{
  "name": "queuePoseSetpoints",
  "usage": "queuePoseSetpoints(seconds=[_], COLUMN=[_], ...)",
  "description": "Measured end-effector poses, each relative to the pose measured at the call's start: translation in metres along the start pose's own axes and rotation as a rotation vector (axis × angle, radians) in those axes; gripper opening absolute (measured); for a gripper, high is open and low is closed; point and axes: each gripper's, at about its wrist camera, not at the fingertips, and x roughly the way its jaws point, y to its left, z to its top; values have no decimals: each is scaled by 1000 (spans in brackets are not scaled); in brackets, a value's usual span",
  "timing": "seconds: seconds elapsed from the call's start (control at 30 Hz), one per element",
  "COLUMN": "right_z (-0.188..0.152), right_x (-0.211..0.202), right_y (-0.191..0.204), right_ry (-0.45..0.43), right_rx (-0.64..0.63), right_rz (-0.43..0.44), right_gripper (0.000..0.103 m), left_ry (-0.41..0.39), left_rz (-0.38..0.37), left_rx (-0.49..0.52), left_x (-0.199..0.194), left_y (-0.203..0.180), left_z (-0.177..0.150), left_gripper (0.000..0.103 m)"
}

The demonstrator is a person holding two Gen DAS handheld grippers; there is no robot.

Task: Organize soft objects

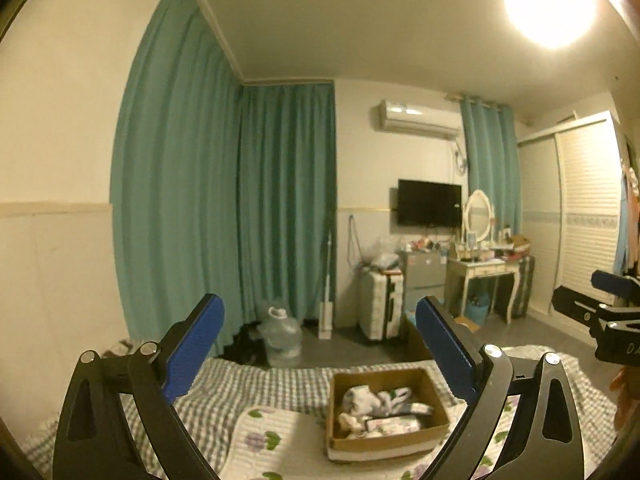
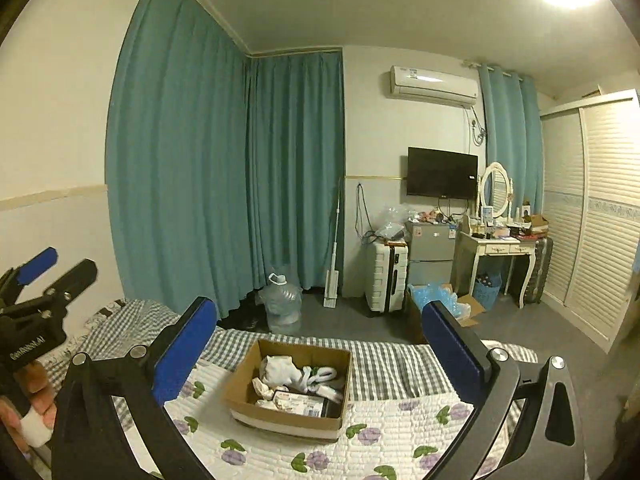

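Observation:
A brown cardboard box (image 1: 434, 394) sits on the bed and holds several white soft items (image 1: 376, 400) and flat packets. It also shows in the right wrist view (image 2: 240, 380) with the soft items (image 2: 280, 370) inside. My left gripper (image 1: 320, 340) is open and empty, held above the bed short of the box. My right gripper (image 2: 320, 344) is open and empty, also above the bed near the box. Each gripper shows at the edge of the other's view, the right gripper (image 1: 592, 300) and the left gripper (image 2: 48, 272).
The bed has a flowered white quilt (image 2: 380, 432) over a grey checked sheet (image 2: 384, 364). Beyond it are a water jug (image 2: 282, 304), a white suitcase (image 2: 386, 276), a small fridge (image 2: 432, 252), a dressing table (image 2: 500, 252), teal curtains (image 2: 224, 160) and a wardrobe (image 2: 600, 220).

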Motion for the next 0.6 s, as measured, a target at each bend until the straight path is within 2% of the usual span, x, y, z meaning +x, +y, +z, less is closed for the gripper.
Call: queuePoseSetpoints(seconds=[0.17, 0.27, 0.4, 0.6], right_z=[-48, -80, -119, -162], right_x=[31, 44, 65, 95], right_y=[5, 5, 7, -4], right_ry=[26, 10, 6, 80], right_rx=[-9, -3, -30, -2], right_rz=[-21, -43, -73, -67], right_gripper=[103, 103, 103, 103], left_ry=[21, 41, 34, 73], left_rz=[49, 61, 68, 43], left_rx=[24, 16, 17, 20], left_x=[19, 32, 44, 53], left_y=[-1, -2, -7, -16], left_z=[-45, -73, -103, -131], left_gripper=[98, 98, 98, 98])
